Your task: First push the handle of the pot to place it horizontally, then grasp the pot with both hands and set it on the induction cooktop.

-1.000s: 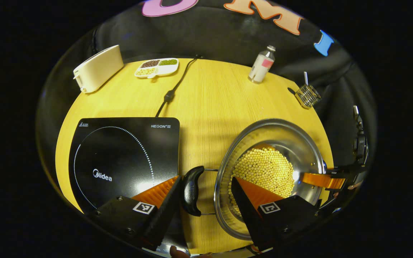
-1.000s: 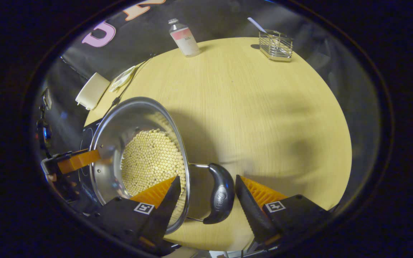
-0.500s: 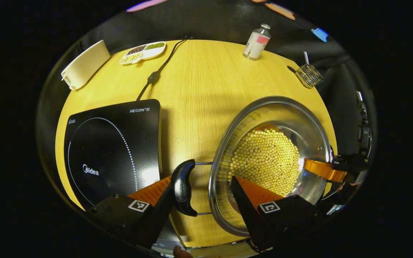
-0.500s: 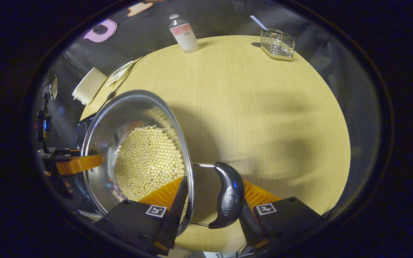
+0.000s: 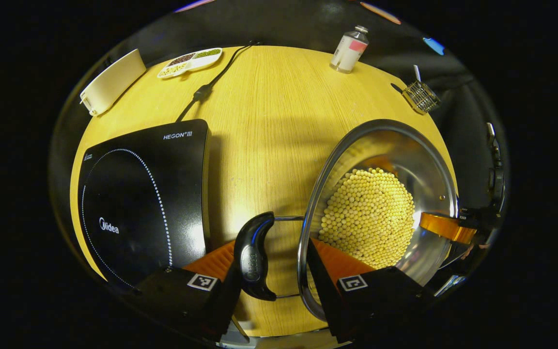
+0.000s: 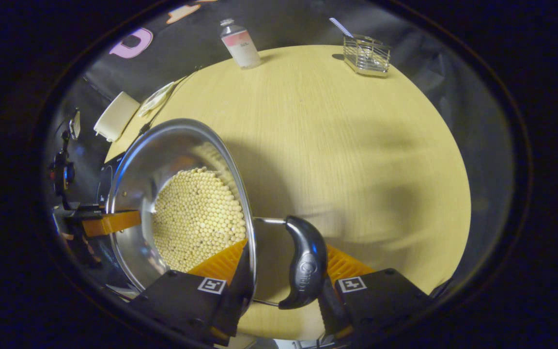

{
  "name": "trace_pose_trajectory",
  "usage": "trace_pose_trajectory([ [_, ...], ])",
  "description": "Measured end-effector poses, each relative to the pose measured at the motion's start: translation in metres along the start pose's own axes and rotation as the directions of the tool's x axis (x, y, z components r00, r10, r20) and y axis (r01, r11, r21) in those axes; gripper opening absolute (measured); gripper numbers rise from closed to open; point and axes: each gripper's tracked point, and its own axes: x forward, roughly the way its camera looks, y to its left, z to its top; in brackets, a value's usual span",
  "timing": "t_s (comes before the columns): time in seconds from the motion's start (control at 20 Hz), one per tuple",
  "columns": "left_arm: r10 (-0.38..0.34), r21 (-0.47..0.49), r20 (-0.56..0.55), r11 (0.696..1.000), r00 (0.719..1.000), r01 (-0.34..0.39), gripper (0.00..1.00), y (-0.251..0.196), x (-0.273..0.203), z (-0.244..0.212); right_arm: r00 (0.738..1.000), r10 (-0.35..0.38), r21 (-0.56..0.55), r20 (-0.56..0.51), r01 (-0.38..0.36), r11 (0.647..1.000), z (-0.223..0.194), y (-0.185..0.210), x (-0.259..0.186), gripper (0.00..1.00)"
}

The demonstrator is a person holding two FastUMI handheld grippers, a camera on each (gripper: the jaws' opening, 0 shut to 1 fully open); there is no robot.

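- You are looking at a white bottle (image 5: pixel 349 48) with a pink label, standing upright at the worktop's (image 5: pixel 269 121) far edge.
- A wire rack (image 5: pixel 421 96) is sitting near the right edge.
- A cream box (image 5: pixel 111 81) and a divided dish (image 5: pixel 189 62) of beans are lying far left.

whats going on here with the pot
A person is working a steel pot of small yellow beads with two handheld tongs. The left tongs straddle one black side handle and the pot wall, and the right tongs do the same at the other handle. Both look closed in for a grip. The induction cooktop sits bare beside the pot, which is not yet on it.
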Motion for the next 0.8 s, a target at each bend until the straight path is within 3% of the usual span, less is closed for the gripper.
trace_pose_trajectory([
  [0.05, -0.006, -0.022, 0.004, 1.0, 1.0, 0.006, 0.74, 0.0, -0.001, -0.001, 1.0, 0.004, 0.013, 0.009, -0.004, 1.0, 0.002, 0.0, 0.001, 0.74],
  [0.1, -0.016, -0.037, 0.011, 0.999, 1.0, 0.016, 0.75, -0.001, -0.001, -0.001, 1.0, 0.005, 0.008, 0.011, -0.005, 1.0, 0.002, 0.001, -0.001, 0.61],
  [0.2, -0.032, -0.056, 0.022, 0.998, 0.999, 0.033, 0.7, -0.001, -0.002, -0.002, 1.0, 0.006, -0.004, 0.008, -0.006, 1.0, 0.0, 0.001, 0.0, 0.6],
  [0.25, -0.034, -0.062, 0.024, 0.997, 0.999, 0.036, 0.68, -0.001, -0.002, -0.002, 1.0, 0.007, -0.009, 0.013, -0.007, 1.0, 0.001, 0.001, -0.001, 0.65],
  [0.4, -0.055, -0.085, 0.031, 0.995, 0.998, 0.058, 0.66, -0.003, -0.004, -0.005, 0.999, 0.006, -0.015, 0.033, -0.006, 1.0, 0.003, 0.001, -0.004, 0.56],
  [0.45, -0.061, -0.092, 0.038, 0.994, 0.997, 0.064, 0.67, -0.005, -0.004, -0.006, 0.999, 0.007, -0.017, 0.034, -0.007, 1.0, 0.003, 0.0, -0.004, 0.62],
  [0.55, -0.066, -0.087, 0.04, 0.994, 0.997, 0.069, 0.64, -0.005, -0.004, -0.009, 0.999, 0.005, -0.025, 0.039, -0.004, 1.0, 0.002, 0.0, -0.006, 0.57],
  [0.8, -0.063, -0.068, 0.057, 0.995, 0.996, 0.067, 0.63, -0.008, -0.012, -0.012, 0.998, 0.008, -0.029, 0.058, -0.006, 1.0, 0.001, -0.001, -0.014, 0.56],
])
